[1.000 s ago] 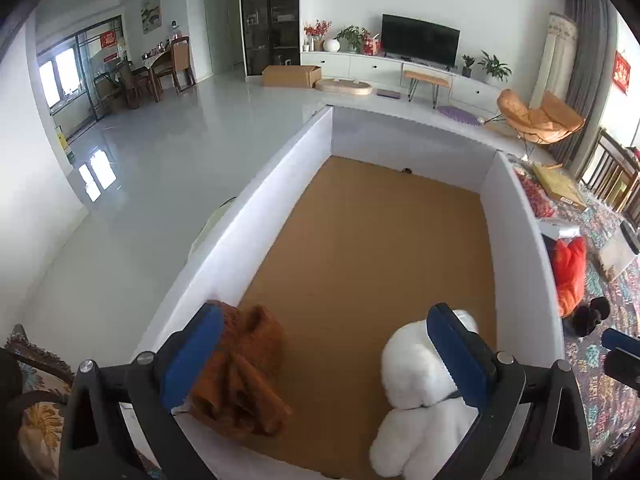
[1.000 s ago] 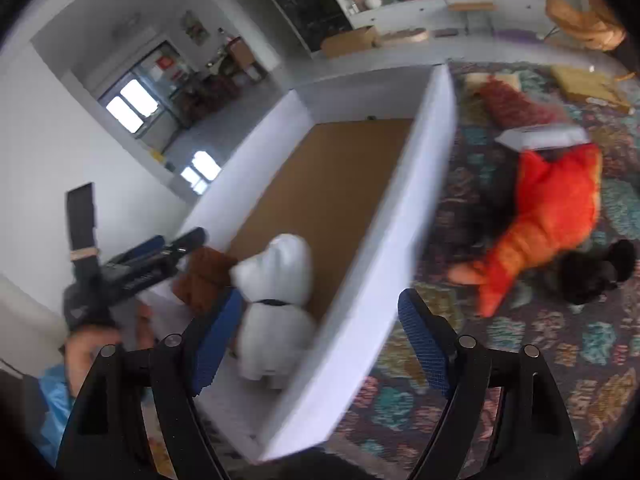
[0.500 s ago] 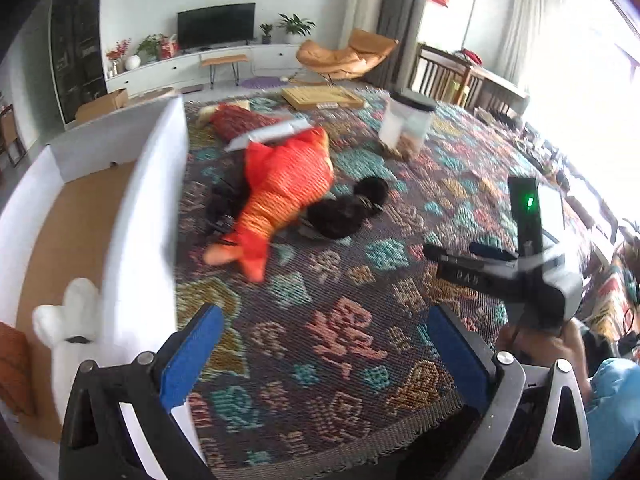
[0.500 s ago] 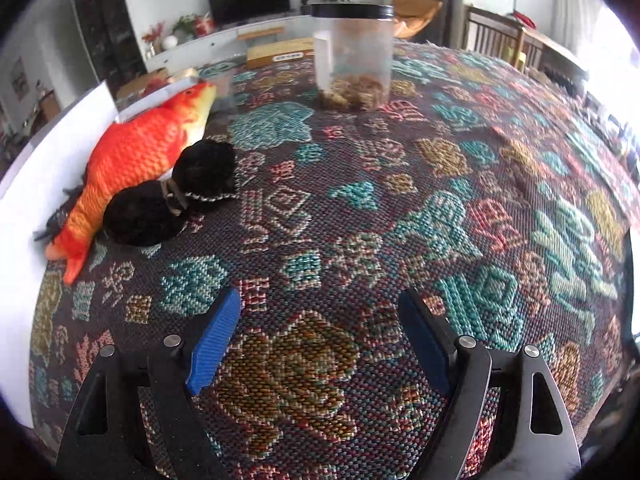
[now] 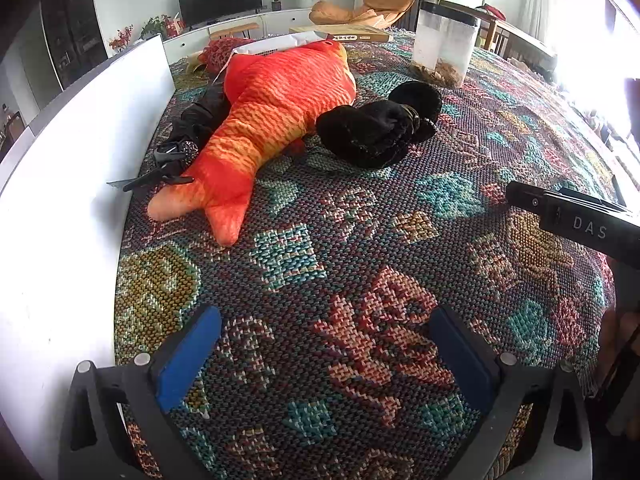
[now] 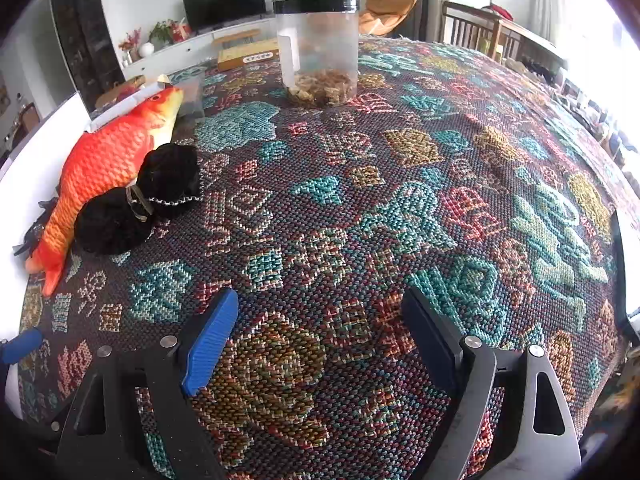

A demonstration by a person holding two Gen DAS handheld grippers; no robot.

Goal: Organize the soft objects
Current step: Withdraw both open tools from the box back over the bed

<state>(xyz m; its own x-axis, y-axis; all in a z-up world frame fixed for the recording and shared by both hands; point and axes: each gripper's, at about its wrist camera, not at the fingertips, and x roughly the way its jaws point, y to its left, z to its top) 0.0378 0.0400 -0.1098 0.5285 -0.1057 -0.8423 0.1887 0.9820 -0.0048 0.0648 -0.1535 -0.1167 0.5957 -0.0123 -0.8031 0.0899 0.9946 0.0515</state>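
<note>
— Left wrist view: both hand-held grippers, left (image 5: 326,354) and right (image 6: 318,334), gape wide, empty, the right's jaws just widened.
— Next, the orange fish plush (image 5: 268,108) beside the white box wall (image 5: 72,168), at the bench's left edge.

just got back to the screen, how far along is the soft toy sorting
Nothing in these views shows a toy already put away. In hand: nothing; the left tongs and right tongs both hang open over the woven cloth. Left to do: the orange fish plush and the black plush lie on the cloth beside the white box wall.
</note>
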